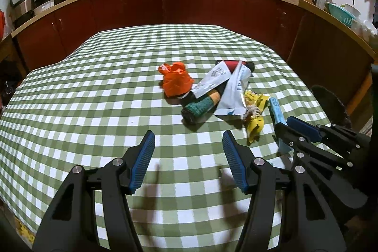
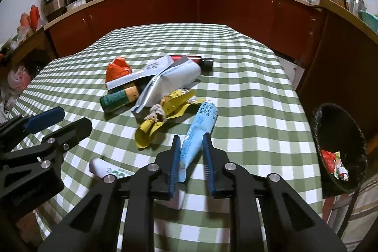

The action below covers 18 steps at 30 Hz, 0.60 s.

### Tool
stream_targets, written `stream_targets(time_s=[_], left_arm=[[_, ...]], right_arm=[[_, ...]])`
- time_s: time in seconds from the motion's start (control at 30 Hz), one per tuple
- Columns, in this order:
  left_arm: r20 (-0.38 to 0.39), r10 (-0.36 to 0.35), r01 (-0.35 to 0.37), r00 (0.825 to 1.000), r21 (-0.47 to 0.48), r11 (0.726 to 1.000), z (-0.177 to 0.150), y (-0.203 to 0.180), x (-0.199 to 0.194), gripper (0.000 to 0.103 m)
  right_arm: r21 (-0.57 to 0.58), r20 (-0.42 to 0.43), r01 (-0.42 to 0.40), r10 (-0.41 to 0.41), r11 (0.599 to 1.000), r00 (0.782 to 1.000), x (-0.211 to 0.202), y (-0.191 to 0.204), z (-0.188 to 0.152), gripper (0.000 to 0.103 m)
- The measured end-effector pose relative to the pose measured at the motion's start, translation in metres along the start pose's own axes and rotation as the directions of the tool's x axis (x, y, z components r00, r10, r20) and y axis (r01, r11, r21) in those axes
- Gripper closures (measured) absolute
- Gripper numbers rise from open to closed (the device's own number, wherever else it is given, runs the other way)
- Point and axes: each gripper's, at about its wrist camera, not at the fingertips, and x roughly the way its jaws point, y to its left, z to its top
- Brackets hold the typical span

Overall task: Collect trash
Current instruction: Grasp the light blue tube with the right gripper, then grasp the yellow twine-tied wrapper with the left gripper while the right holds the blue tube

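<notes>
A heap of trash lies on the green checked tablecloth (image 1: pixel 94 98): an orange bag (image 1: pixel 176 82), a white pouch (image 2: pixel 170 79), a green and orange tube (image 2: pixel 118 98), a dark red tube (image 2: pixel 193 59) and a crumpled yellow wrapper (image 2: pixel 165 115). My right gripper (image 2: pixel 191 137) is shut on the lower part of a light blue tube (image 2: pixel 203 117), whose flat end points away from me. In the left wrist view the right gripper (image 1: pixel 287 124) sits at the right, on the light blue tube (image 1: pixel 276 110). My left gripper (image 1: pixel 187 136) hangs open above bare cloth, short of the heap, with nothing between its fingers.
A black trash bin (image 2: pixel 340 124) stands off the table's right edge with some wrappers inside. A white tube (image 2: pixel 104 168) lies near the front edge, between the two grippers. Dark red cabinets and a crowded counter run behind the table.
</notes>
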Motion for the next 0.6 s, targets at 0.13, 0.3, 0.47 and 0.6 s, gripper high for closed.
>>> stream_targets(time_s=[0.13,0.3,0.47,0.6], left_arm=[[0.0,-0.008,0.008,1.0,0.008,1.0,0.003,-0.009,0.003,0.045],[0.005,-0.044,0.044,0.999,0.008,0.999,0.007,-0.018,0.004,0.045],[0.009,-0.084,0.084,0.996,0.041,0.996,0.01,-0.038,0.004,0.045],[-0.014,-0.107,0.108,0.994,0.051,0.993,0.012,-0.054,0.014,0.046]], right_arm=[[0.005,0.011,0.008,-0.008,1.0,1.0,-0.004,-0.007,0.001,0.083],[0.01,0.029,0.024,-0.024,1.0,0.999,-0.009,-0.016,0.002,0.083],[0.027,0.047,0.046,-0.047,0.999,0.998,-0.019,-0.035,0.0,0.083],[0.048,0.056,0.058,-0.061,0.997,0.997,-0.025,-0.05,-0.001,0.083]])
